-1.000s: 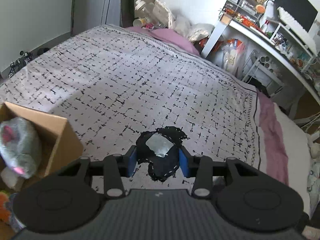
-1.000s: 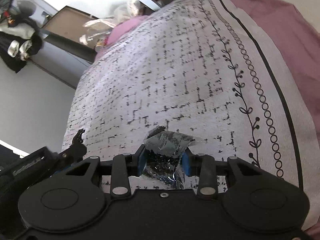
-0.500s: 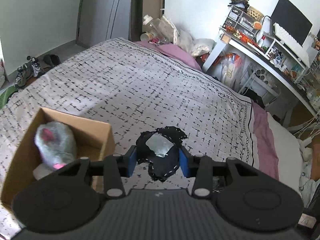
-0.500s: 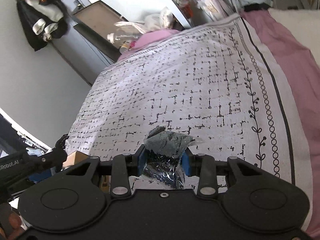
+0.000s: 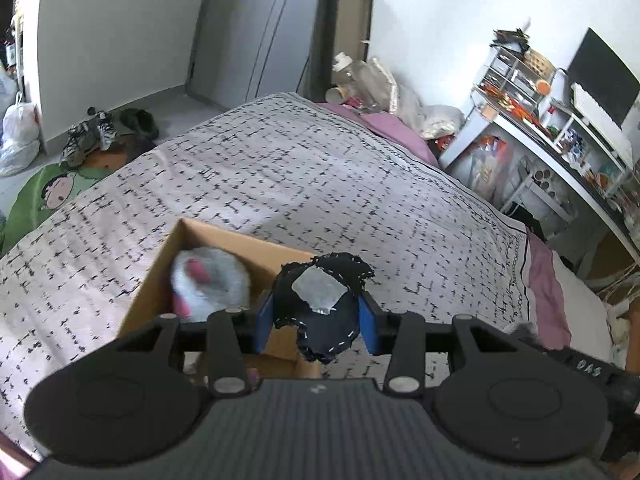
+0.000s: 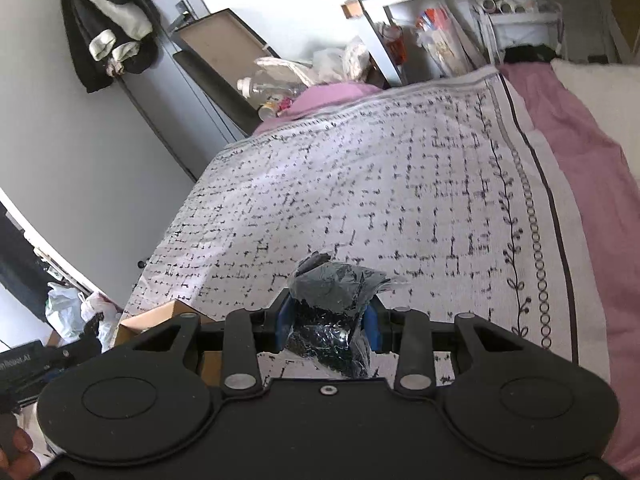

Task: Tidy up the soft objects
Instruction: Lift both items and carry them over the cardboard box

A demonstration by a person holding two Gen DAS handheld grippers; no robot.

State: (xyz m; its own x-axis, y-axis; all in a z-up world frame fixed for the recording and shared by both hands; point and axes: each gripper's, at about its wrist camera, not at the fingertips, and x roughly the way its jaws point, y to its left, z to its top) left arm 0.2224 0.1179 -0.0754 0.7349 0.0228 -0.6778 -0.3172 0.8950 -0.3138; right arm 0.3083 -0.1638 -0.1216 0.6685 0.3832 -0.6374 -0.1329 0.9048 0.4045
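Observation:
My left gripper is shut on a black cloth item with white stitching and a grey patch, held in the air just right of an open cardboard box on the bed. A grey and pink plush toy lies inside the box. In the right wrist view, my right gripper is shut on a dark item wrapped in clear plastic, held above the bedspread. The box's corner shows at lower left there, with the left gripper's body beside it.
A white bedspread with black dashes covers the bed, with a pink sheet along its right edge. A cluttered white desk stands at right. Shoes and bags lie on the floor at left. A person's fingers show at bottom left.
The left gripper has swung left with the black cloth, so the box and plush now sit close under it. The right gripper has risen and rolled, still gripping its plastic-wrapped item.

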